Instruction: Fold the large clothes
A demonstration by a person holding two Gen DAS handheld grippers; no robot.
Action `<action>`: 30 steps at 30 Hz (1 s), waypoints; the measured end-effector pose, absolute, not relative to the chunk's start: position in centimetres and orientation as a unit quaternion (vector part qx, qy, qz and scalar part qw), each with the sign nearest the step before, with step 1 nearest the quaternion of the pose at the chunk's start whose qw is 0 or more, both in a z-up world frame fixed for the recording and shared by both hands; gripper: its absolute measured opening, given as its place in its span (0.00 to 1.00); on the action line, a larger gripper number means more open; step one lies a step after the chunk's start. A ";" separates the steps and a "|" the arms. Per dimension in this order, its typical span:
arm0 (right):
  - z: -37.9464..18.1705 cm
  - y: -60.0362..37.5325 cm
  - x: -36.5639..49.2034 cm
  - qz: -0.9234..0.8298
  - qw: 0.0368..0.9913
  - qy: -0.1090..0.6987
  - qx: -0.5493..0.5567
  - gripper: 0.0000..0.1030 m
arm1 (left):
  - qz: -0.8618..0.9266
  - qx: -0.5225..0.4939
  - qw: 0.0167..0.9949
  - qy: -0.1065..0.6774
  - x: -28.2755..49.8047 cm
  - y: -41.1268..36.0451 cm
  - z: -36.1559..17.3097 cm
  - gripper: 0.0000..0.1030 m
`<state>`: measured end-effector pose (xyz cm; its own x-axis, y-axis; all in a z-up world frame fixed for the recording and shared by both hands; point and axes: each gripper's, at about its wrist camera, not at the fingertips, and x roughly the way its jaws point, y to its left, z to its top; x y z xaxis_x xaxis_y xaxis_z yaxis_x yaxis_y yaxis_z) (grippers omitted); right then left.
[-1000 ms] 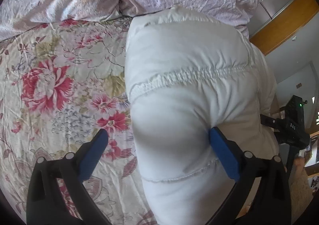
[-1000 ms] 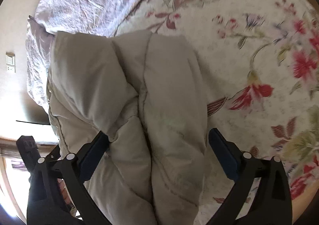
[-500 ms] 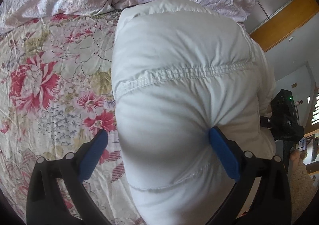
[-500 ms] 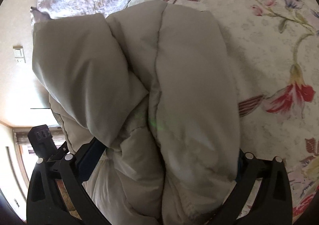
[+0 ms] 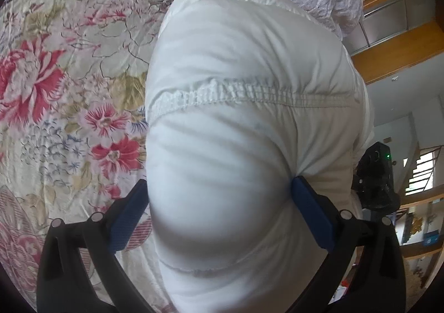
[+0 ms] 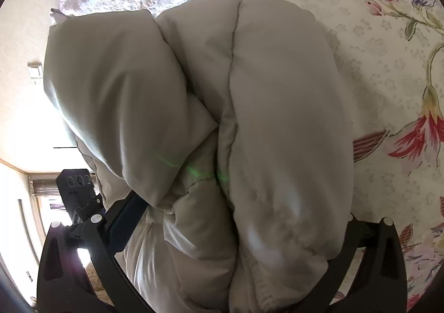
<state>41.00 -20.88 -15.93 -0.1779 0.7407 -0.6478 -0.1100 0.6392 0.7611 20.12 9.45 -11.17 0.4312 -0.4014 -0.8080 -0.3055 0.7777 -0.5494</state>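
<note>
White puffy jacket (image 5: 236,118), soft, bulky, light, squeezed between fingers of left gripper (image 5: 219,213) and right gripper (image 6: 238,229) above floral bed (image 5: 69,91); best gripped along quilted seams.

The white puffy down coat (image 5: 236,124) bulges up in front of me, its quilted panels swollen and a puckered, gathered seam running across it from side to side. Seen along my other tool, the same coat (image 6: 249,107) looks greyer in shadow and is bunched into thick rolls, one fat fold lapping over another with a deep crease between them. Its far end rests on the flowered bedspread (image 5: 72,85), while the near bulk fills most of both views.
</note>
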 end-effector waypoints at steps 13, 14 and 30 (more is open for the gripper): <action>-17.3 -21.4 40.0 0.375 0.586 0.660 0.282 0.81 | -0.039 -0.320 0.790 0.522 20.7 8.6 -9.8 0.83; -17.3 -21.5 39.9 0.378 0.586 0.657 0.288 0.76 | -0.039 -0.318 0.793 0.518 20.6 8.7 -9.4 0.82; -13.7 -8.3 40.8 0.461 0.580 0.629 0.236 0.62 | 0.050 -0.341 0.829 0.441 17.1 19.7 -4.9 0.73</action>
